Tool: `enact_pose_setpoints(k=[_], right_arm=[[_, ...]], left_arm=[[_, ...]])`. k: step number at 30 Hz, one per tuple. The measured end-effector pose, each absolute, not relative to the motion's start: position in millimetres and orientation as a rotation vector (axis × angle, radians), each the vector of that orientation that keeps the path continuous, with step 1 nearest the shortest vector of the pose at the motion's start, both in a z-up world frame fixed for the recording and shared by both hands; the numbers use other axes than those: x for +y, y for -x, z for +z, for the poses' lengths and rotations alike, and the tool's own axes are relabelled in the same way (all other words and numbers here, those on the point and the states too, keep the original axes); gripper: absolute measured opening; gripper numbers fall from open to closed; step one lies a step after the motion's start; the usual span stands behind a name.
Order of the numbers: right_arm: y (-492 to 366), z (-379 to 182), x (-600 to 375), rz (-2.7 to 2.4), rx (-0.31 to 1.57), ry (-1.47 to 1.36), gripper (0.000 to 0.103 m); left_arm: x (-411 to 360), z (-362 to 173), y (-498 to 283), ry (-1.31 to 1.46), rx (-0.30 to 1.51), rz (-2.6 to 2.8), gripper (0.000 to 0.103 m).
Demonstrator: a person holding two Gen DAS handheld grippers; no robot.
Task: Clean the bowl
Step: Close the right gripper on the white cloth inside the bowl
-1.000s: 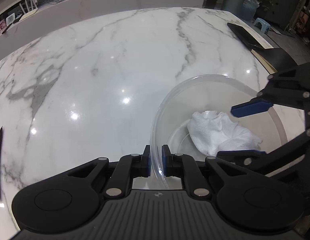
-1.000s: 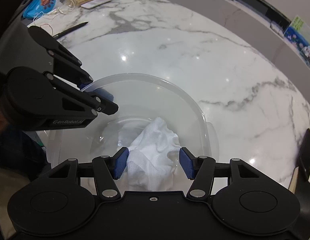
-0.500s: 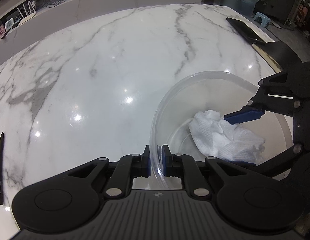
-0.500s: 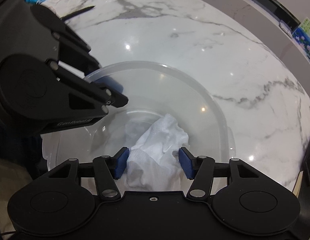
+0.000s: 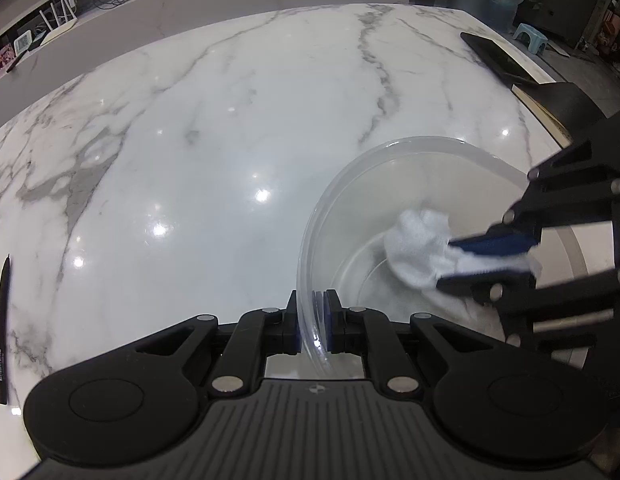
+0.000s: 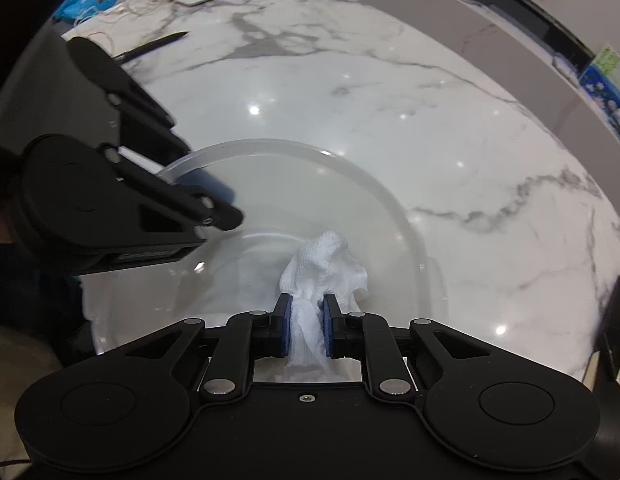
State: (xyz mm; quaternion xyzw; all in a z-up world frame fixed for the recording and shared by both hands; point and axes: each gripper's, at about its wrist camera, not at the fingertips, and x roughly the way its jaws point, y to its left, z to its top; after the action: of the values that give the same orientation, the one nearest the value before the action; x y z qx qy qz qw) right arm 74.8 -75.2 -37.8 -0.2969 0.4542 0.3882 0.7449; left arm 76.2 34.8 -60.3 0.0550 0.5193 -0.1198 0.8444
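The clear bowl (image 5: pixel 425 160) is placed on the marble bench (image 5: pixel 230 128). Its near rim is clamped between the closed fingers of the left gripper (image 5: pixel 313 320). Inside the bowl, the white cloth (image 6: pixel 325 264) is pinched by the right gripper (image 6: pixel 304 330), whose fingers are closed tightly on it. A black pen (image 5: pixel 1 328) is seen on the bench, well apart.

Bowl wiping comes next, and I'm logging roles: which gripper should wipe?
Right. The right gripper is shut on the white cloth inside the bowl; the left gripper clamps the rim.
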Motion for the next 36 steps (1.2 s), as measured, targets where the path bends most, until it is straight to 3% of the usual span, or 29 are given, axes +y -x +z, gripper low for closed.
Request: enact_pose_setpoints(k=[10,36], right_arm=[[-63,-41,-62,0.993,1.083,0.582,0.013],[-83,-49,-54,0.921,0.955,0.610,0.012]], left_arm=[[38,-59,-77,-0.110,1.097,-0.250,0.009],[40,-60,-77,-0.119,1.101,-0.261,0.008]])
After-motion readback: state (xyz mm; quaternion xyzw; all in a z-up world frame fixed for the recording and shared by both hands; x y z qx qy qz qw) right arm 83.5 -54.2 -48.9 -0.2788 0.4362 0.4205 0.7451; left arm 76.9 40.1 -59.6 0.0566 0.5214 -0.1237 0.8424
